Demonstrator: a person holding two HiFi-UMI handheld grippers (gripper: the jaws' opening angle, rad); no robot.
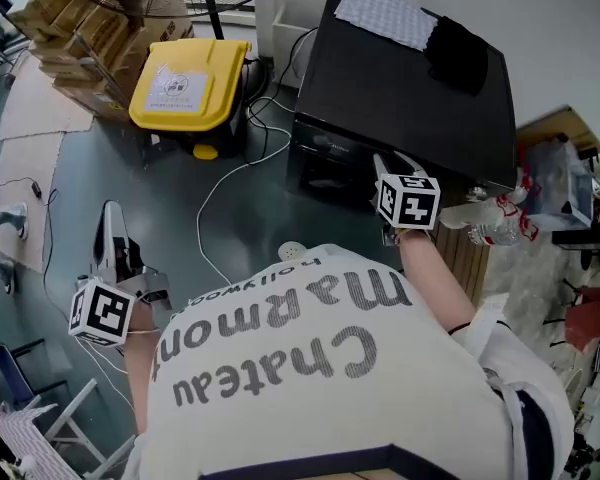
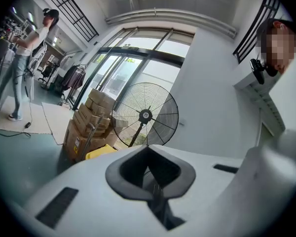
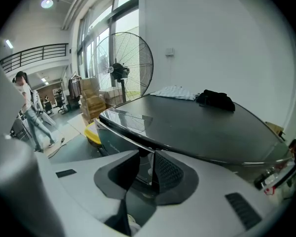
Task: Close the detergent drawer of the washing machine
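Observation:
The black washing machine stands ahead of me, and its glossy lid fills the middle of the right gripper view. My right gripper reaches down to the top edge of the machine's front panel. Its jaws stand a little apart, with the front panel showing in the gap. I cannot make out the detergent drawer itself, nor whether the pads touch anything. My left gripper hangs low at the left over the floor, away from the machine. Its tips meet with nothing between them.
A white patterned cloth and a black cloth lie on the lid. A yellow bin, cardboard boxes and a floor fan stand left of the machine. A white cable crosses the floor. Plastic bottles sit at the right.

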